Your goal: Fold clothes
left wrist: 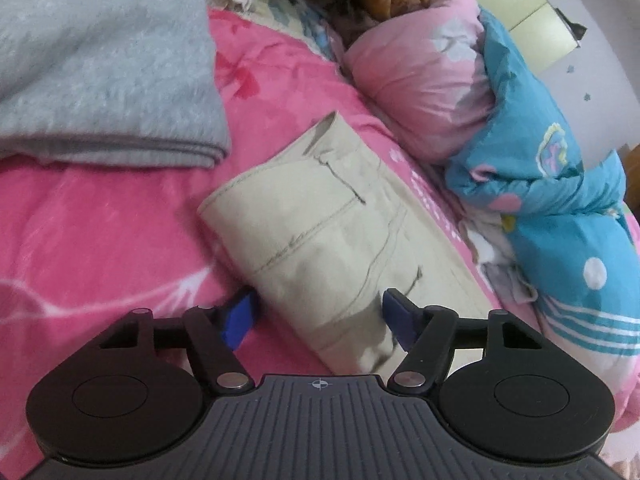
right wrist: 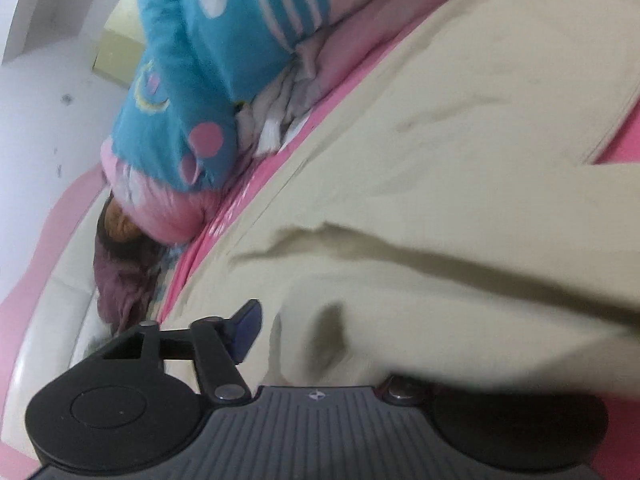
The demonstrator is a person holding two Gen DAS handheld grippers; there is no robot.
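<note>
On the pink quilt (left wrist: 120, 240) the beige trousers (left wrist: 332, 232) are lying as a long folded bundle, waistband end pointing away toward the rolled blue-and-pink duvet (left wrist: 532, 184), with a grey blanket (left wrist: 100, 72) off to the side, well apart from them

Left claw (left wrist: 320, 320) is spread wide, one blue pad on each side of the near end of the bundle – not pinching anything, just straddling it. Right claw (right wrist: 320, 340) is harder to read: one finger (right wrist: 246, 326) shows bare and clear, but a flap of the beige cloth is draped over the other side, so I honestly cannot tell whether it's closed on the fabric or just under it

My guess is the step is another fold of the bundle, end over end. To do it well I'd get the left claw low enough that it catches every layer at that near edge, not only the top one – otherwise the stack slides apart when lifted. Keep both ends level, carry the edge over to meet the waistband, and set it down square before letting go. Also mind the duvet beside it, easy to snag
</note>
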